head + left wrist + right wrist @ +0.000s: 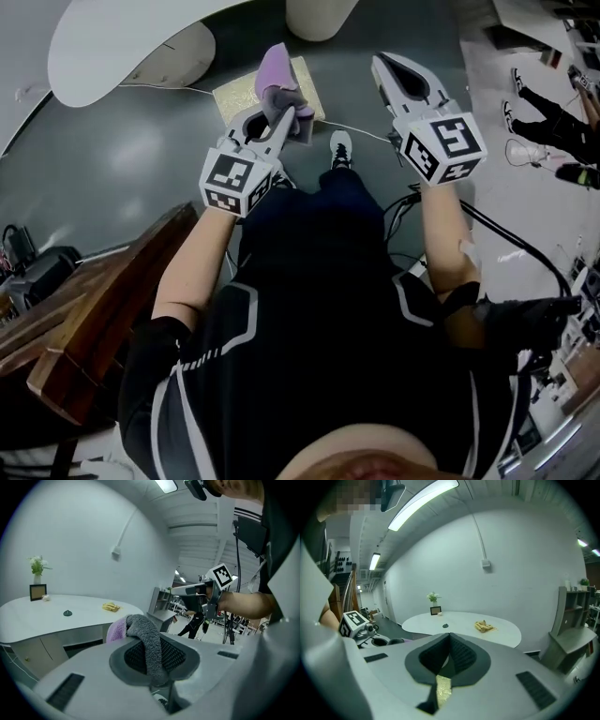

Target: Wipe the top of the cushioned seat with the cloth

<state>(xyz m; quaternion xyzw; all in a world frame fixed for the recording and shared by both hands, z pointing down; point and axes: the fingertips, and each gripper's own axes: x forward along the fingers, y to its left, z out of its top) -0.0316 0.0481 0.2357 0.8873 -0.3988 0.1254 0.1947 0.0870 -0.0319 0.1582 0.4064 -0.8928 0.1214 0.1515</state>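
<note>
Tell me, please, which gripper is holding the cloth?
The left gripper: its fingers clamp the grey-and-purple cloth, while the right gripper holds nothing.

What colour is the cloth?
The cloth is grey and light purple. It shows best in the left gripper view.

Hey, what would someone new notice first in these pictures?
The grey and purple cloth pinched in the left gripper stands out, held over the gold cushioned seat on the floor. The right gripper hangs beside it with nothing in its fingers, and a white curved table sits beyond.
</note>
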